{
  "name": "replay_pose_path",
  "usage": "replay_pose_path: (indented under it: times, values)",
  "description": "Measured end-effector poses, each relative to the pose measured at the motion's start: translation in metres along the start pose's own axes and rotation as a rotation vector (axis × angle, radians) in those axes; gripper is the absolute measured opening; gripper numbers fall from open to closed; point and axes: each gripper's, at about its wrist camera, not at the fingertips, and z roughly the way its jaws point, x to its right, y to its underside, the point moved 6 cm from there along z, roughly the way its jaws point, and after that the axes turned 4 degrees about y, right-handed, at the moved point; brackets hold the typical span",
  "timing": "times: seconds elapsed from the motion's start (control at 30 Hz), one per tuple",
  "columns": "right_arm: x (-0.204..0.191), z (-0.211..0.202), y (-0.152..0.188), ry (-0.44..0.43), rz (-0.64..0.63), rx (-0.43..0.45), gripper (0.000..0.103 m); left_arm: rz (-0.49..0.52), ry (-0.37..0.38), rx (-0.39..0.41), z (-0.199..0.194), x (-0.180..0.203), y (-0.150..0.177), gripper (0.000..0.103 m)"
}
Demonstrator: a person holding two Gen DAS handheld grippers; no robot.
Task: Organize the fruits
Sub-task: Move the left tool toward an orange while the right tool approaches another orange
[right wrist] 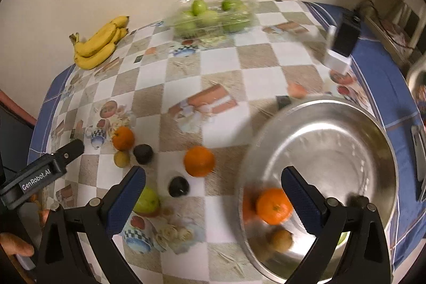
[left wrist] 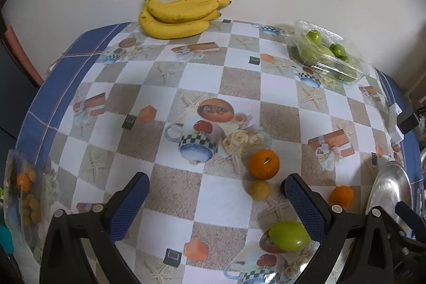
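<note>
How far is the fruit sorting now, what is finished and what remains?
Done: an orange and a small brownish fruit lie in the metal bowl. In hand: nothing; the left gripper and right gripper both have open, empty jaws. Left on the table: two oranges, a green apple, two dark fruits, a small yellow fruit, the bananas and the packed green fruit.

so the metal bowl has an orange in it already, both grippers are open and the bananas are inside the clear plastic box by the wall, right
Not quite. The bananas lie bare on the tablecloth by the wall; the clear plastic box holds green fruits, as the right wrist view shows. The rest stands: an orange sits in the metal bowl, and the left gripper and right gripper are both open.
</note>
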Motion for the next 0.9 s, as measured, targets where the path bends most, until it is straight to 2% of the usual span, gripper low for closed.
replay_pose_path:
  times: [0.37, 0.67, 0.9]
  values:
    - [-0.014, 0.024, -0.017, 0.049, -0.015, -0.036, 0.102, 0.005, 0.035, 0.015, 0.015, 0.008, -0.022, 0.103]
    - [-0.024, 0.038, -0.025, 0.041, -0.057, -0.053, 0.102, 0.028, 0.038, 0.020, 0.024, 0.015, -0.035, 0.103]
    - [-0.027, 0.047, -0.029, 0.040, -0.058, -0.067, 0.102, 0.046, 0.031, -0.010, 0.038, 0.022, -0.035, 0.103]
